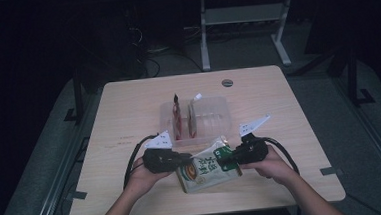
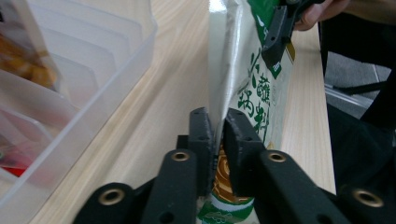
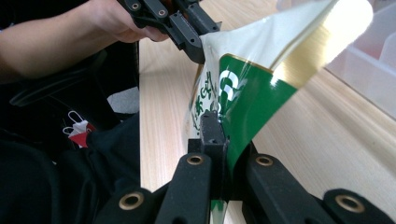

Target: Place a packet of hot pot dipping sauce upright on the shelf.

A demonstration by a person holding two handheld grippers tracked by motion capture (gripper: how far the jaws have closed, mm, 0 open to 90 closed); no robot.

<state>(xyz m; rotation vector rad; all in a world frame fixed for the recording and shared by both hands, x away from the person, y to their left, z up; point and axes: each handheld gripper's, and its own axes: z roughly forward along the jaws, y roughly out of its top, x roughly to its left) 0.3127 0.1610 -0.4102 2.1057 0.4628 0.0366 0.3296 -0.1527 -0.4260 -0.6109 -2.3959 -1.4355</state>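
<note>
Pouch (image 1: 208,167): glossy green-white | left tool (image 1: 180,159) clamps it | right tool (image 1: 231,157) clamps it

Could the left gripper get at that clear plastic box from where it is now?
Probably not at once: the left gripper and the right gripper both have their jaws around the green and white packet. The clear box sits just beyond, with bare table between.

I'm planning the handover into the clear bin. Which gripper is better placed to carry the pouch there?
Probably the right gripper: it is clamped on the pouch at its green top corner, the corner nearest the bin. The left gripper pinches the opposite edge with a looser-looking grip.
</note>
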